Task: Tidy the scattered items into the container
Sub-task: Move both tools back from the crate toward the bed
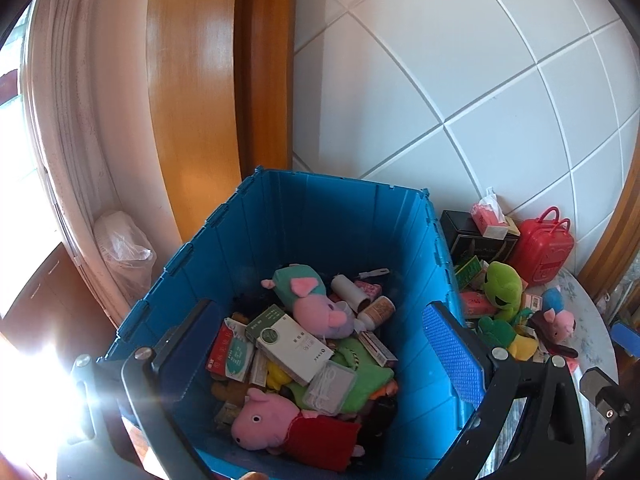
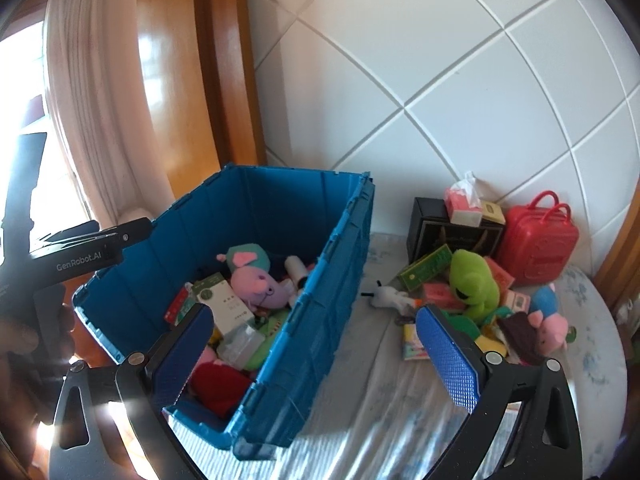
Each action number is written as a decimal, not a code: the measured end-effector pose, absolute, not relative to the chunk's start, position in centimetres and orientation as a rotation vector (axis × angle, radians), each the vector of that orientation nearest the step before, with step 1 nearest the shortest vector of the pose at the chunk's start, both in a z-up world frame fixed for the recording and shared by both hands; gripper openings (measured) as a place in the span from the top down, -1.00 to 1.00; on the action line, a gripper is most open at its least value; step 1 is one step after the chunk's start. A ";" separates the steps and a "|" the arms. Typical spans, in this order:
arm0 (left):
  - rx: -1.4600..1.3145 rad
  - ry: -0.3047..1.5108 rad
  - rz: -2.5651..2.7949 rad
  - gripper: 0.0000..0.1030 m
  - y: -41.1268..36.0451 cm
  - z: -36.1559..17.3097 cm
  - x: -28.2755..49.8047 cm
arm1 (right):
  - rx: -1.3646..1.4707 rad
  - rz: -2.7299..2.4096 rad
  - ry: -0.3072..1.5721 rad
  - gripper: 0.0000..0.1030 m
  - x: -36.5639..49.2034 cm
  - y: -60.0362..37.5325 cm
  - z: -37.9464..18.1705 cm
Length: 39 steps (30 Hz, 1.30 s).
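A blue crate (image 1: 340, 216) (image 2: 320, 320) stands on the table and holds pig plush toys (image 1: 280, 420), boxes (image 1: 296, 350) and other small items. My left gripper (image 1: 320, 344) is open and empty above the crate. My right gripper (image 2: 316, 344) is open and empty over the crate's right wall. Scattered items lie to the right of the crate: a green frog plush (image 2: 474, 280) (image 1: 502, 286), a small pig plush (image 2: 550, 328), a white toy (image 2: 390, 296), a red toy suitcase (image 2: 538, 240) and small boxes (image 2: 428, 266).
A black box (image 2: 432, 224) with a tissue pack (image 2: 464, 204) on it stands by the tiled wall. A bin with a plastic bag (image 1: 124, 248) stands left of the crate. The left gripper's body (image 2: 80, 252) shows at the left of the right wrist view.
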State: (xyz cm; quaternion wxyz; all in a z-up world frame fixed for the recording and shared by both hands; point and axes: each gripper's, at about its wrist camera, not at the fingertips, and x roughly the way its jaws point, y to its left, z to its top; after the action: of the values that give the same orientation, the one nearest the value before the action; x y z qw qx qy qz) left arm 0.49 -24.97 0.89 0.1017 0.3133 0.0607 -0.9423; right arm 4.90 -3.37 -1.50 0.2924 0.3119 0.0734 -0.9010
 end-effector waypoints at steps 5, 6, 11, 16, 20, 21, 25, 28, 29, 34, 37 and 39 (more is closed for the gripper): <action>0.936 0.136 -2.837 -1.00 -20.2 1.8 1.4 | 0.845 -2.441 0.167 -1.00 5.3 0.8 -1.2; 0.943 0.132 -2.847 -1.00 -19.3 2.0 1.6 | 0.849 -2.449 0.162 -1.00 5.4 1.6 -1.2; 0.966 0.105 -2.876 -1.00 -15.3 2.5 2.5 | 0.858 -2.472 0.145 -1.00 5.9 4.9 -0.9; 0.977 0.067 -2.900 -1.00 -11.8 2.9 3.3 | 0.867 -2.498 0.123 -1.00 6.4 8.1 -0.8; 0.986 0.049 -2.917 -1.00 -9.6 3.1 3.6 | 0.877 -2.523 0.104 -1.00 6.6 10.4 -0.9; 0.993 0.054 -2.921 -1.00 -9.2 3.1 3.6 | 0.879 -2.529 0.098 -1.00 6.6 11.0 -0.9; 1.013 0.046 -2.930 -1.00 -7.3 3.0 3.5 | 0.879 -2.549 0.078 -1.00 6.7 13.0 -0.8; 1.029 0.023 -2.941 -1.00 -5.9 3.0 3.4 | 0.879 -2.558 0.066 -1.00 6.8 14.1 -0.8; 1.037 0.022 -2.945 -1.00 -5.5 3.0 3.4 | 0.881 -2.561 0.062 -1.00 6.8 14.5 -0.8; 1.057 0.018 -2.950 -1.00 -4.1 3.0 3.3 | 0.885 -2.574 0.056 -1.00 6.6 16.0 -0.7; 1.068 0.023 -2.944 -1.00 -3.7 2.9 3.0 | 0.883 -2.579 0.055 -1.00 6.6 16.6 -0.6; 1.074 0.022 -2.937 -1.00 -3.6 2.8 2.9 | 0.883 -2.581 0.055 -1.00 6.4 16.8 -0.5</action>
State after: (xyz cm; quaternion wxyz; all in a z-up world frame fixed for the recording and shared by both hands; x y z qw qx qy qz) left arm 2.92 -3.57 2.84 0.0073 0.3434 0.0070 -0.9391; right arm 6.41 16.78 -0.53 0.2050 0.3169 0.0198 -0.9259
